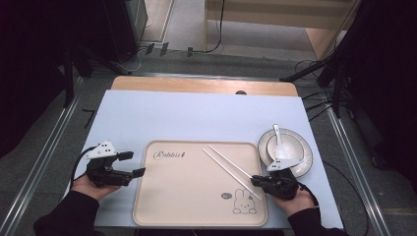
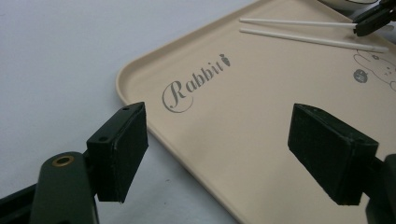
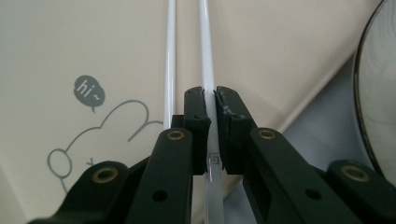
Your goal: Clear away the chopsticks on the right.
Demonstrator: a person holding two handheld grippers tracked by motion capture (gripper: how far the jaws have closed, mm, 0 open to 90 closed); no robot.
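High view: 2 chopsticks (image 1: pixel 230 167) lie on tray (image 1: pixel 187 196) toward its right edge; wide bare tray left. Right gripper (image 1: pixel 256 181) clamps 1 chopstick; left gripper (image 1: pixel 134 163) jaws apart. 1 bowl (image 1: pixel 295 152), 1 spoon (image 1: pixel 278 140).

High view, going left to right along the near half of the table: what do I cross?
left gripper → tray → chopsticks → right gripper, shut on one chopstick → plate holding a white spoon

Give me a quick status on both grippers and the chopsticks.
Right gripper shut on one chopstick, other chopstick lying beside it on the tray. Left gripper open, holding nothing, at the tray's left edge. Nothing in the way.
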